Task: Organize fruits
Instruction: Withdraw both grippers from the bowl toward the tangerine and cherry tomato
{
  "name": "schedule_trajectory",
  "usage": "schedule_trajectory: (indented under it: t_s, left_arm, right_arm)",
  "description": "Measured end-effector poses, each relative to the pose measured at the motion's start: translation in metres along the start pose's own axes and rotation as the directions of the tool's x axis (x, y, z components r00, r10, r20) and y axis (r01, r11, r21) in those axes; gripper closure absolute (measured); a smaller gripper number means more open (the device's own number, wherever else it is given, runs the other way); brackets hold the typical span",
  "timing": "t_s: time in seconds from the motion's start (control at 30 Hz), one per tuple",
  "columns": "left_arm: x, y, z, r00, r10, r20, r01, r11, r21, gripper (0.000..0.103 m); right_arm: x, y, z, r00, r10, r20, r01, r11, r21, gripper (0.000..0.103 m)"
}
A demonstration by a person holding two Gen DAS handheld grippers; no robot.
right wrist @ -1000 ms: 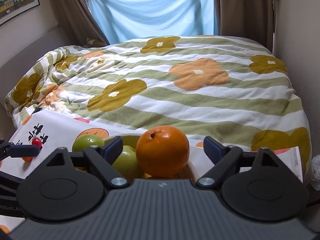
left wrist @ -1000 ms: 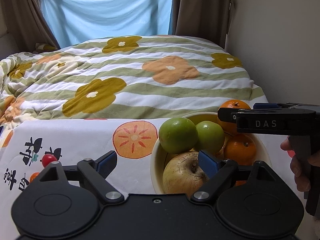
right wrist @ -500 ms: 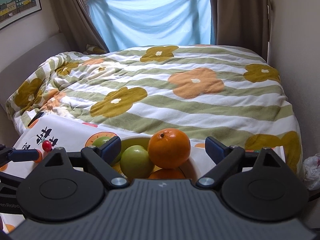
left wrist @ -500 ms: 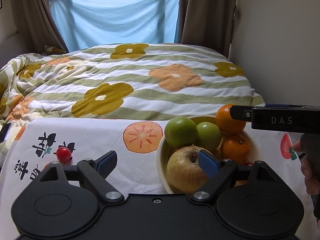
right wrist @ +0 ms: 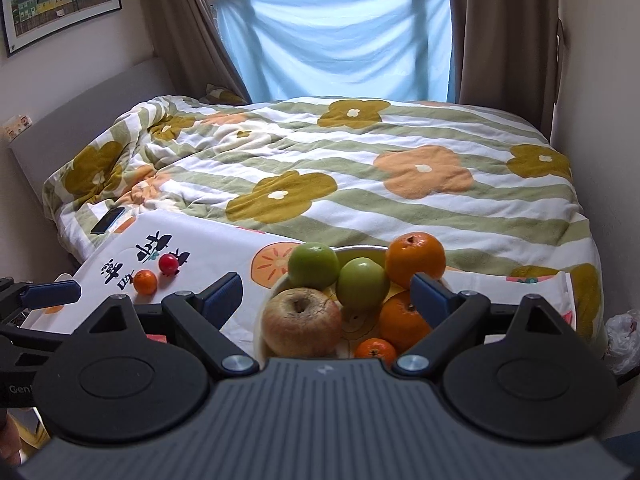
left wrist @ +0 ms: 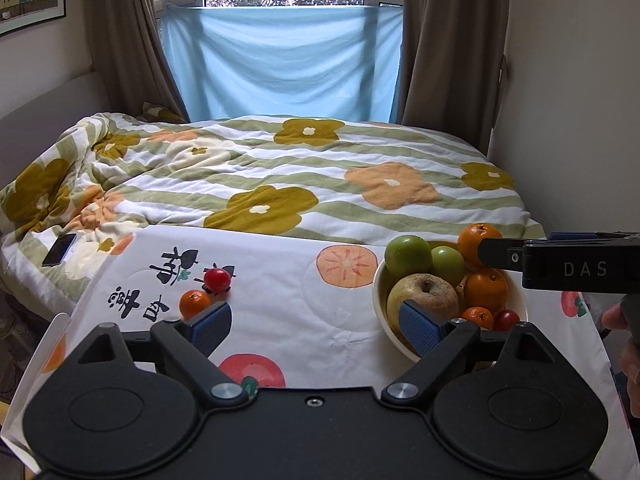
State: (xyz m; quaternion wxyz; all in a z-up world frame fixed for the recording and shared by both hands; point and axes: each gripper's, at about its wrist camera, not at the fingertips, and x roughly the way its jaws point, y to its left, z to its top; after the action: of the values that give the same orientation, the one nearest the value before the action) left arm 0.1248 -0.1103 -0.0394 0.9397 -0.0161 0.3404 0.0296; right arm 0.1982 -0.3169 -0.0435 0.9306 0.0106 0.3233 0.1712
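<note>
Bowl, worktop's right side: heaped with fruit. Loose: small orange and cherry tomato, touching, worktop's left side. Left tongs: empty, jaws opening, nearer the pair. Right tongs: spread, empty, over bowl.

The left gripper is black plastic, with two round discs at its base, thin black arms, a silver screw on each arm and one small screw in the middle, and its fingers end in blue pads. The right gripper looks much the same, but its body is dark grey with ridges and a tiny white mark, and from the side it is a long black bar with white letters "DAS" and a small screw near the tip. A bare hand shows at the right edge of the left view.
</note>
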Motion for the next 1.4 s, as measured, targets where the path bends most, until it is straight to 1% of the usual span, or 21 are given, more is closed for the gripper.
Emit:
schedule_trajectory:
  t_s: [0.03,0.07,0.13,0.27,0.4,0.63,0.8,0.93,1.13,1.27,1.4]
  left_arm:
    - [-0.004,0.006,-0.001,1.0,0.001,0.006,-0.001,1.0,-0.011,0.003]
    - [-0.009,0.012,-0.002,1.0,0.0,0.015,0.001,1.0,-0.02,0.002]
    - [-0.016,0.022,-0.004,1.0,-0.004,0.028,0.005,1.0,-0.021,0.002]
    - [-0.021,0.043,-0.007,0.999,0.009,0.037,-0.01,1.0,0.013,0.002]
    - [-0.017,0.069,-0.01,1.0,0.021,0.023,-0.021,0.999,0.034,0.002]
    - [0.007,0.114,-0.009,1.0,-0.001,0.002,0.001,0.996,0.086,0.002]
    - [0.036,0.135,-0.007,0.999,-0.037,-0.013,0.038,0.989,0.14,0.003]
    - [0.064,0.142,-0.006,0.997,-0.069,-0.027,0.073,0.979,0.189,0.007]
    - [0.111,0.147,-0.011,0.991,-0.109,-0.082,0.126,0.96,0.252,0.02]
    - [0.137,0.15,-0.015,0.986,-0.127,-0.111,0.153,0.95,0.273,0.031]
    - [0.154,0.15,-0.018,0.982,-0.14,-0.131,0.172,0.944,0.282,0.036]
  right_arm:
    - [-0.003,0.006,0.0,1.0,-0.002,0.003,0.002,1.0,-0.002,0.0]
    - [-0.006,0.012,-0.001,1.0,-0.008,0.008,0.008,1.0,-0.001,0.0]
    - [-0.009,0.024,-0.002,1.0,-0.014,0.012,0.014,1.0,-0.002,0.0]
    - [-0.008,0.049,-0.004,1.0,-0.027,0.01,0.027,1.0,-0.001,0.0]
    - [-0.001,0.074,-0.008,0.999,-0.039,-0.005,0.039,0.999,0.002,0.0]
    - [0.023,0.111,-0.011,0.998,-0.062,-0.032,0.063,0.997,0.036,0.0]
    - [0.048,0.134,-0.013,0.996,-0.082,-0.042,0.084,0.995,0.053,0.0]
    - [0.072,0.148,-0.014,0.995,-0.092,-0.045,0.094,0.994,0.061,0.0]
    - [0.112,0.157,-0.014,0.993,-0.098,-0.06,0.102,0.991,0.083,0.0]
    - [0.14,0.161,-0.016,0.992,-0.096,-0.08,0.104,0.99,0.092,0.0]
    - [0.16,0.165,-0.018,0.991,-0.089,-0.1,0.099,0.99,0.099,0.0]
